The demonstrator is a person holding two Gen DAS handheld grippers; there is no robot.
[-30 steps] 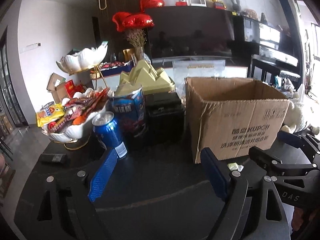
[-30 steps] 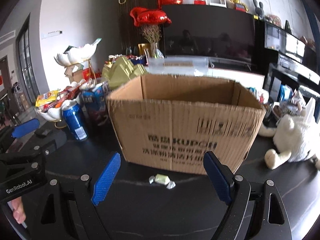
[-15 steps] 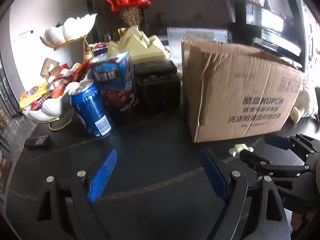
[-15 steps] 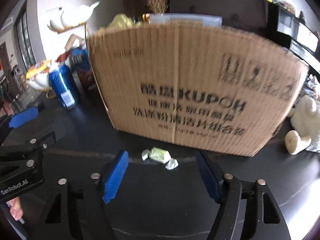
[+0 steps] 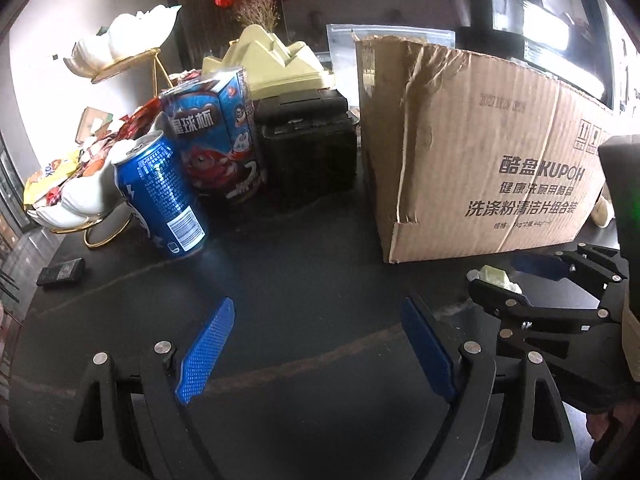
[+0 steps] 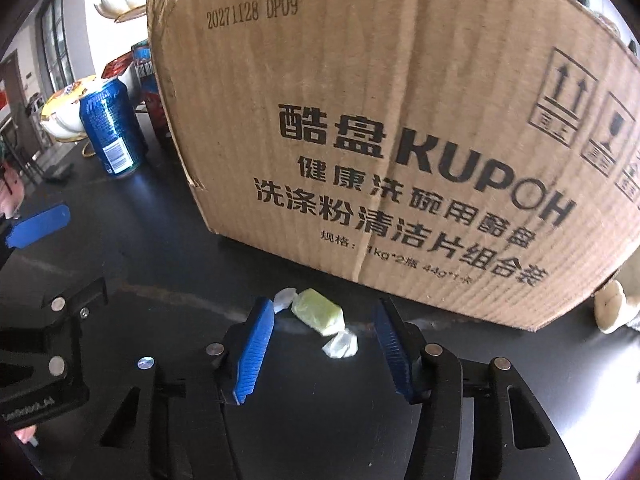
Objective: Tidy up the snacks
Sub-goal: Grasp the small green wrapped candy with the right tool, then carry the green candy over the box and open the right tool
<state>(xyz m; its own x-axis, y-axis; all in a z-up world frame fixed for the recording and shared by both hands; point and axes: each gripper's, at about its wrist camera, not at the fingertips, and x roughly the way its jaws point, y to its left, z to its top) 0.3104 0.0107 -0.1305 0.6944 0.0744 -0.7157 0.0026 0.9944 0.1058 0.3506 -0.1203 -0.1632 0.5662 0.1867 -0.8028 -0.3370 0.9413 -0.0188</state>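
On the dark table I count one wrapped candy [image 6: 318, 315], one cardboard box [image 5: 480, 148], one blue can [image 5: 160, 196], one blue snack carton [image 5: 218, 140], one black case [image 5: 308, 152], two white shell bowls [image 5: 80, 200], the lower holding packets too jumbled to count.

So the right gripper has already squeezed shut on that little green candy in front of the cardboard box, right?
Not quite. In the right wrist view the right gripper is open: its blue fingers stand either side of the green candy with gaps, touching nothing. The candy does lie on the black table in front of the cardboard box.
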